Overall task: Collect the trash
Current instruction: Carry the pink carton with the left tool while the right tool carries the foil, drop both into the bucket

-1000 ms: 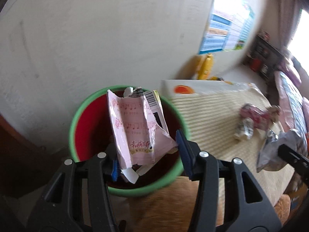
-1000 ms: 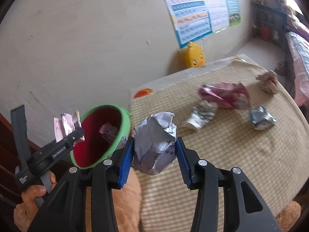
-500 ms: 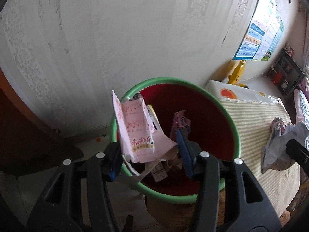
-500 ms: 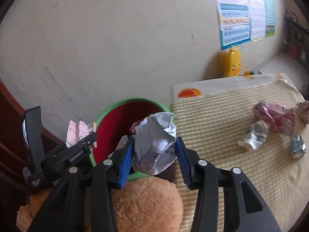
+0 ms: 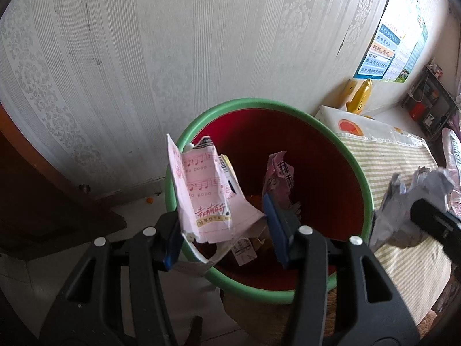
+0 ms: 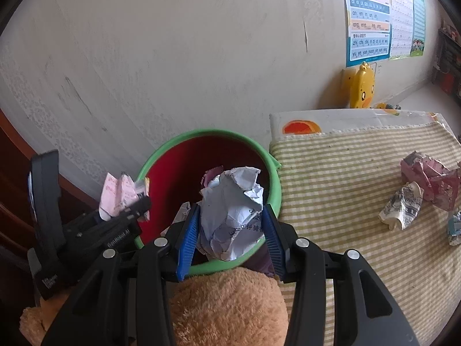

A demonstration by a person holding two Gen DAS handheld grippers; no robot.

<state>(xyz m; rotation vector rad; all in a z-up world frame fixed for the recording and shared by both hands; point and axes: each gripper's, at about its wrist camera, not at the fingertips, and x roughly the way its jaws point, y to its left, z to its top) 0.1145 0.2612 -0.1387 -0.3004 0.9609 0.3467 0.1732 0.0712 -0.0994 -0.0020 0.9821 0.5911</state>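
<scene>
A red bin with a green rim stands against the wall, with wrappers and paper scraps inside. My left gripper hangs over the bin's left rim. Its jaws are opening, but a flat pink wrapper with music notes still stands between the pads. My right gripper is shut on a crumpled white paper ball just above the bin's near rim. The right wrist view shows the left gripper with the pink wrapper at the bin's left side. The paper ball appears at the right of the left wrist view.
A striped mat lies right of the bin with a crumpled pink wrapper and a printed one on it. A brown plush toy sits below the grippers. A yellow duck toy leans on the wall. Dark wooden furniture stands left.
Both grippers swung left from the mat towards the bin and sank a little. The bin now fills the middle of both views. Each piece of trash keeps its place between its jaws.
</scene>
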